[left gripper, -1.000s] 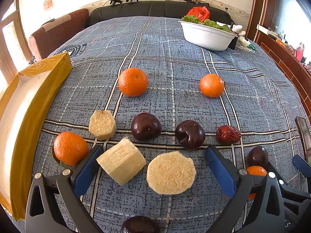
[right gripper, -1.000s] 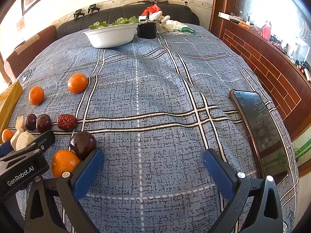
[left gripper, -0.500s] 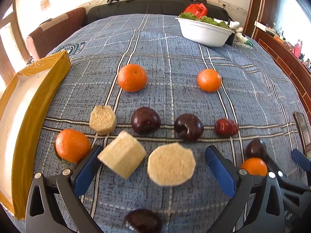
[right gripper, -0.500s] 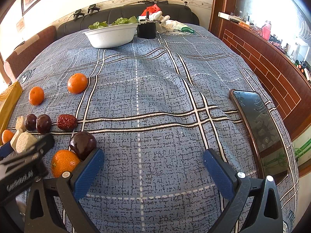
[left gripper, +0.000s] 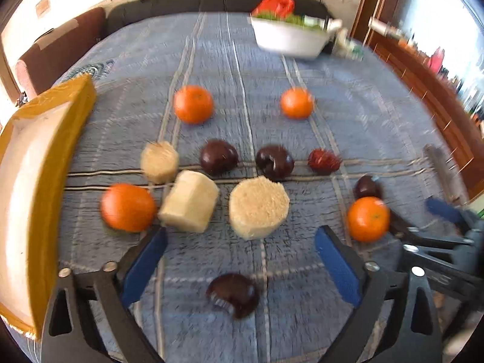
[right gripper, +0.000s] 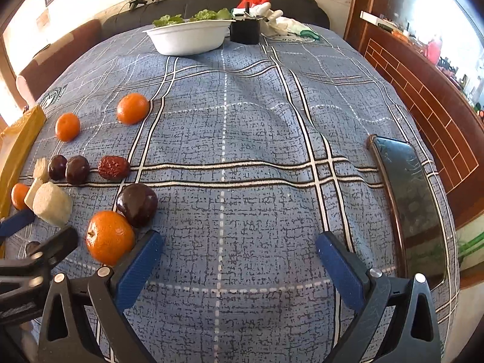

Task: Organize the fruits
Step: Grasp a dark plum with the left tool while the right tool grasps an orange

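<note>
Left tongs (left gripper: 239, 260) have pulled back toward 6 o'clock since half a second ago: the near dark plum (left gripper: 233, 295), then cut off at the bottom edge, now sits whole between the blue pads. Left view is motion-blurred. Right tongs (right gripper: 239, 260) unchanged, same framing.

Both tongs wide open, nothing held.

Left view: fruit spread on the blue plaid surface (left gripper: 272, 75). Far row: orange (left gripper: 193, 104) at 11 o'clock, second orange (left gripper: 296, 103) at 1 o'clock. Middle row: small cane chunk (left gripper: 159, 161), two dark plums (left gripper: 219, 156) (left gripper: 274, 162), red date (left gripper: 323, 160). Near row: orange (left gripper: 128, 207) touching or just beside a tilted cane cylinder (left gripper: 189, 201), then a round cane slice (left gripper: 258, 208). At 3 o'clock, an orange (left gripper: 368, 219) with a plum (left gripper: 367, 187) just behind it, right tongs' fingers just beside them. Yellow-edged tray (left gripper: 51, 163) at 9 o'clock, shown with its white inside. White bowl (left gripper: 289, 37) of greens at 12–1 o'clock.

Right view: same fruit bunched at 9 o'clock. Nearest orange (right gripper: 109, 237) and plum (right gripper: 137, 204) touch each other, orange just beside the left pad (right gripper: 137, 269). Only this view shows the dark glass tray (right gripper: 411, 199) at 3 o'clock whole, the black box (right gripper: 245, 30) and white gloves (right gripper: 281, 21) behind the bowl (right gripper: 189, 37), and sharp cloth detail. Tray here is only a yellow sliver (right gripper: 22, 139); near plum hidden.
</note>
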The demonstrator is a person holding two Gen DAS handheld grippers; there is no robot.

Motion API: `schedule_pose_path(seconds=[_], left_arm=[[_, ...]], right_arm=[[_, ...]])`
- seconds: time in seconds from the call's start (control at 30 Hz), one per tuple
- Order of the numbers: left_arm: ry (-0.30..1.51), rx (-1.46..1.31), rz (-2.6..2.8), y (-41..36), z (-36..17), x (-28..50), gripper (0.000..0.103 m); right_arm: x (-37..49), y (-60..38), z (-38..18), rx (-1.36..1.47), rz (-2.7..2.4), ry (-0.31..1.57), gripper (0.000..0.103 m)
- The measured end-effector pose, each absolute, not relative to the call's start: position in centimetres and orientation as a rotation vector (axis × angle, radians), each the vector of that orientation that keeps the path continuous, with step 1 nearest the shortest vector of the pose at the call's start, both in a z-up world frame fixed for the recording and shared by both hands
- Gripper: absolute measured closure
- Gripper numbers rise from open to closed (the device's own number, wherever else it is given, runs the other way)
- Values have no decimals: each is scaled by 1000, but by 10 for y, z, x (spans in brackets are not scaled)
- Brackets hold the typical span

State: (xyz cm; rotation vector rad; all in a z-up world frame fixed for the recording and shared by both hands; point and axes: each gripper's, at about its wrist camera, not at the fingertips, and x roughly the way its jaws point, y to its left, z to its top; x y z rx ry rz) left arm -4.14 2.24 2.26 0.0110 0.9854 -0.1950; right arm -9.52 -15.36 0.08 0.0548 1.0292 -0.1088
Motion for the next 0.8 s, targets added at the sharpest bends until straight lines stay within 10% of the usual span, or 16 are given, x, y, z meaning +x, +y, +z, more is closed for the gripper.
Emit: schedule_pose_path(seconds=[0.27, 0.8], left_arm=[[617, 53, -65, 88, 103, -106, 8], [603, -28, -168, 136, 111, -136, 13]], right_arm=[[-95, -154, 0, 64, -139, 1001, 0], [-121, -160, 41, 135, -64, 890, 6]])
